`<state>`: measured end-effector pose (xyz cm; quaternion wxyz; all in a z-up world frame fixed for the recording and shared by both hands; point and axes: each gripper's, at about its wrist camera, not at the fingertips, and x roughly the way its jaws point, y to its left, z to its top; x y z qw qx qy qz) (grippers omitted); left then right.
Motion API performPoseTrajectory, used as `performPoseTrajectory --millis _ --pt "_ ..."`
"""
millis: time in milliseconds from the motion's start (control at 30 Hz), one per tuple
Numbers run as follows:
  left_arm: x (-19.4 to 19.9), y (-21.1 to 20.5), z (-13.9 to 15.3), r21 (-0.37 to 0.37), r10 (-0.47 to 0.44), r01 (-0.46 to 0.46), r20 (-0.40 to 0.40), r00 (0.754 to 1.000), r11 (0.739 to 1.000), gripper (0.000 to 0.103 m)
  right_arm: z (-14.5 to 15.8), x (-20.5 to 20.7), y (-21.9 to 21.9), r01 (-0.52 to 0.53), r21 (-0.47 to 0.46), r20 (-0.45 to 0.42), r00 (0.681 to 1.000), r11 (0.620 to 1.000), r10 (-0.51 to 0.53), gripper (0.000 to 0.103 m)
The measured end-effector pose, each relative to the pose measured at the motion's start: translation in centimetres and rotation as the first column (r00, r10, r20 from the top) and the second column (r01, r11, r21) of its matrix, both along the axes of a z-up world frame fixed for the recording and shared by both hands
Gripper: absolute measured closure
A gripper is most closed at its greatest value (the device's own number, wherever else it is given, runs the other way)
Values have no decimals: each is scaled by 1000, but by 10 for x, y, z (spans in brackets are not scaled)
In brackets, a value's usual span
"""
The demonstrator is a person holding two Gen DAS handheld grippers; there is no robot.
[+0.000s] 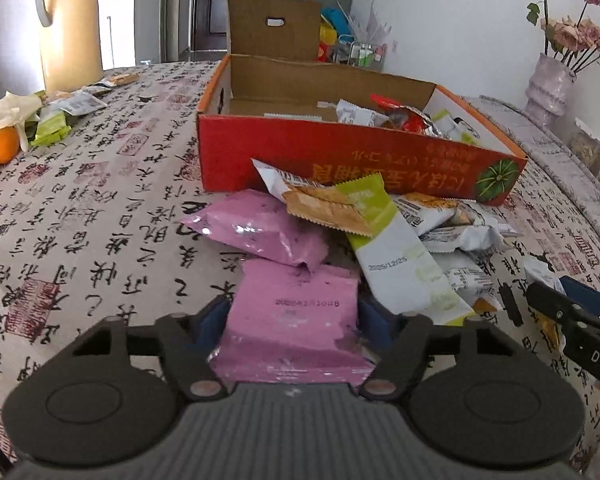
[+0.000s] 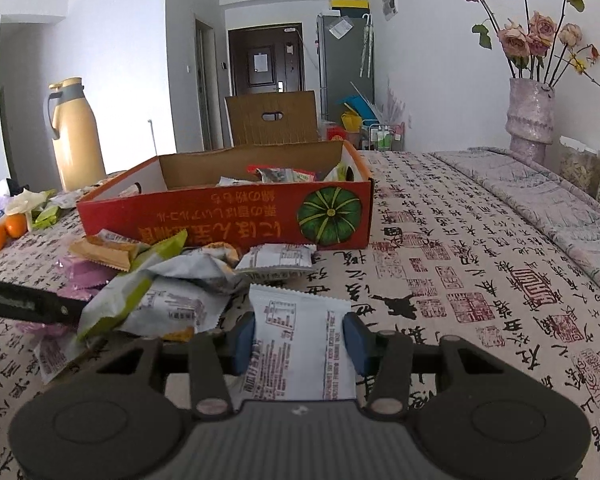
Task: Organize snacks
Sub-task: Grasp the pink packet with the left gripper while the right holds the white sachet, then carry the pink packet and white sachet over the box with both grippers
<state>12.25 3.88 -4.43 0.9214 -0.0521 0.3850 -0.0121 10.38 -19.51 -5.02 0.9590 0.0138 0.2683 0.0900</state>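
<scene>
Calligraphy-printed beige cloth [image 2: 460, 264] covers the worktop, black characters and red seal stamps running across it. On it stands an open red cardboard box [image 2: 228, 220] with a green pumpkin picture on its front wall and brown inner walls, its rear flap raised; several snack packets lie inside it. A loose heap of wrapped snacks [image 1: 400, 224] sits just in front of the box: white, lime-green and orange-tan packets overlapping, with a second pink packet at the heap's left edge.

The left tool [image 1: 292, 312] has its blue pads against the two sides of a flat pink foil snack packet [image 1: 296, 320], clenched on it at the near edge of the heap. The right tool [image 2: 300, 336] grips a white printed snack packet [image 2: 300, 340] between its blue pads, just right of the heap and in front of the box.

Far left on the worktop stand a tall cream thermos jug with a grey handle [image 2: 78, 136], two oranges [image 2: 6, 230] and a few more green wrappers. At the right edge, a mottled pink vase [image 2: 530, 120] holds dried roses. Beyond are white walls, a dark door [image 2: 266, 56] and a grey fridge.
</scene>
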Motion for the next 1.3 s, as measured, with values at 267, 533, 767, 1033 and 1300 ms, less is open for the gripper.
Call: performPoseTrajectory --millis 267,533,767,1033,1300 --pt "-5 0 1 -18 10 -10 11 1000 1000 40 -1 -5 -5 -9 25 8 1000 1000 9 57" --pt "-27 -3 16 2 10 -10 80 997 1000 40 0 -11 -10 -18 46 21 1000 999 17 57" --pt "-40 -8 37 12 -18 16 177 984 1000 40 6 -13 -11 -22 50 44 999 998 20 57" --pt "-31 -9 51 10 -10 8 222 975 1000 40 19 -5 -5 -40 47 87 996 998 35 57" --pt "-7 -11 77 23 2 -9 282 959 1000 40 43 17 7 -62 45 149 987 997 55 57"
